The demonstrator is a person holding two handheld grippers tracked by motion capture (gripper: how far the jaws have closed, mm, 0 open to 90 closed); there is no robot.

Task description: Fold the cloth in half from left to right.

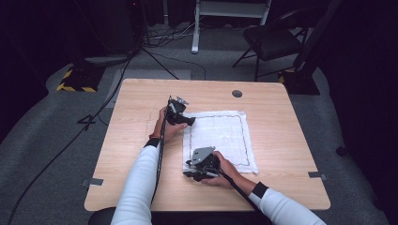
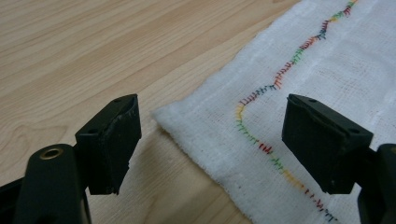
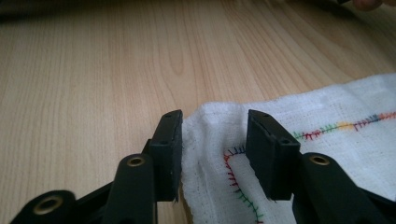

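Right now your white cloth (image 1: 220, 138) lies spread flat on the wooden desk (image 1: 281, 136), slightly right of centre, with a thin stitched line running just inside its hem. From the high view that stitching reads as one dark line; the two gripper views show it is multicoloured thread (red, green, yellow, blue).

Your left gripper (image 1: 187, 121) sits at the cloth's far left corner. Its own view shows the jaws wide apart, one over bare desk and the other over the fabric, with the corner of the cloth (image 2: 280, 116) between them and neither jaw touching it.

Your right gripper (image 1: 197, 173) is at the near left corner. The high view hides its jaws under the grey plate and your hand, so you cannot judge them there. Its own view shows the jaws part-way apart with the slightly puckered corner of the cloth (image 3: 215, 140) between them; the left jaw seems to touch the hem, while the right one stands a little off.
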